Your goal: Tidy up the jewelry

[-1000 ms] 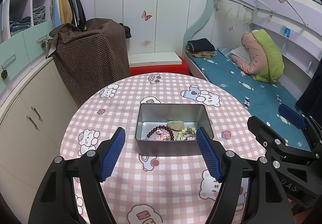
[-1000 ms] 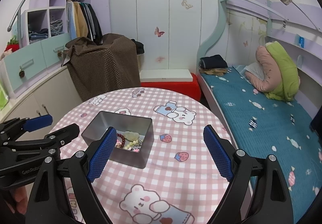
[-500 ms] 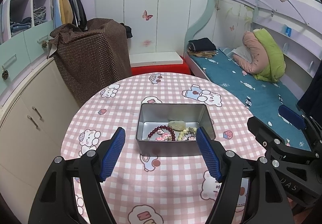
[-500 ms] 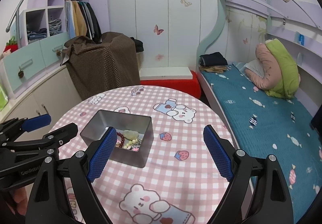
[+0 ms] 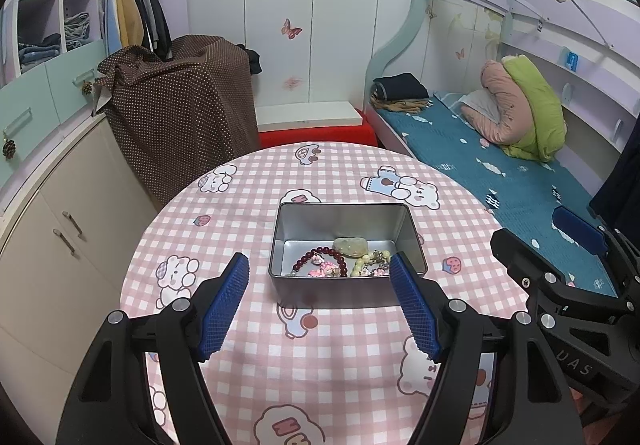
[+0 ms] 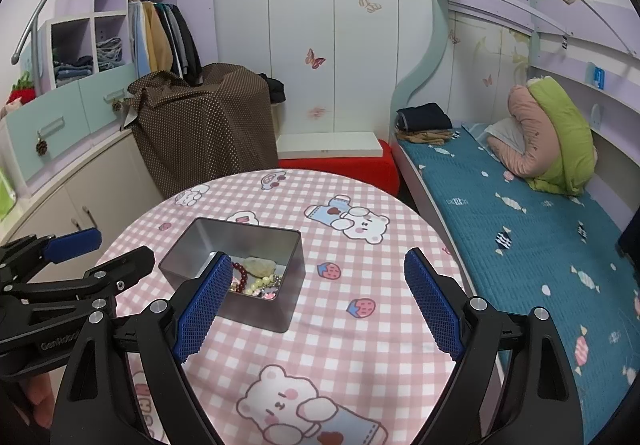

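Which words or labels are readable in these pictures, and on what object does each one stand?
"GenRobot", last letters partly hidden: on the left gripper body, seen from the right wrist.
"DAS", possibly cut off: on the right gripper body, seen from the left wrist.
Pink letters on the tablecloth prints: unreadable.
Blue card on the bed shelf: too small.

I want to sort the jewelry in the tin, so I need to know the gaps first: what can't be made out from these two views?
- Left wrist view: the near floor of the tin is hidden by its own front wall.
- Right wrist view: part of the red bead bracelet is covered by the right gripper's finger.
- Both views: the small pink and pale pieces are too small to identify or count.
- Left wrist view: the right gripper is cut off by the edge.
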The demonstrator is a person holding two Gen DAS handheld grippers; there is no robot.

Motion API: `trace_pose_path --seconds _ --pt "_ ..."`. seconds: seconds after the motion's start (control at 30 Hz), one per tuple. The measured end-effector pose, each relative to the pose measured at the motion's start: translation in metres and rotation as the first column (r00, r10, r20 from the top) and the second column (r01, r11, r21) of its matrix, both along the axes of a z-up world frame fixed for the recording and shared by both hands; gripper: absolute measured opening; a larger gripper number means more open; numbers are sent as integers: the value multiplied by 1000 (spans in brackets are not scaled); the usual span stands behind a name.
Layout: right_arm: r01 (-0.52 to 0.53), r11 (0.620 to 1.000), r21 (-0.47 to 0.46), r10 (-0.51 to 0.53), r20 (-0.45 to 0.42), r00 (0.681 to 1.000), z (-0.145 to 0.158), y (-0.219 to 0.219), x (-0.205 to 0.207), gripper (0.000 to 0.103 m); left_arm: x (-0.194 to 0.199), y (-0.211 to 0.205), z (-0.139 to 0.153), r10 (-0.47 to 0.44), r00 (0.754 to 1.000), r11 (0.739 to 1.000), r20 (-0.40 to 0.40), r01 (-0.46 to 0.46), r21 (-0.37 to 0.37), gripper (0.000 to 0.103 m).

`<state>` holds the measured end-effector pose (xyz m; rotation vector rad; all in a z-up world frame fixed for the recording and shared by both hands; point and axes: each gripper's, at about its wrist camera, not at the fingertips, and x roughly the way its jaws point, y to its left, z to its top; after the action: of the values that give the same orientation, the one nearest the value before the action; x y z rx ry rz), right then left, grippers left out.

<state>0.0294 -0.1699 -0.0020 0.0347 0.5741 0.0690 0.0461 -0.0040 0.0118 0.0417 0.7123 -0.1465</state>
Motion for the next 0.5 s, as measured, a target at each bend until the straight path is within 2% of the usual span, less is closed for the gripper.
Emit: trace_pose_path --seconds 0.5 --pt "-1 1000 -1 1 0 1000 0 0 0 85 -1 1 0 0 1000 1000 -3 0 -3 70"
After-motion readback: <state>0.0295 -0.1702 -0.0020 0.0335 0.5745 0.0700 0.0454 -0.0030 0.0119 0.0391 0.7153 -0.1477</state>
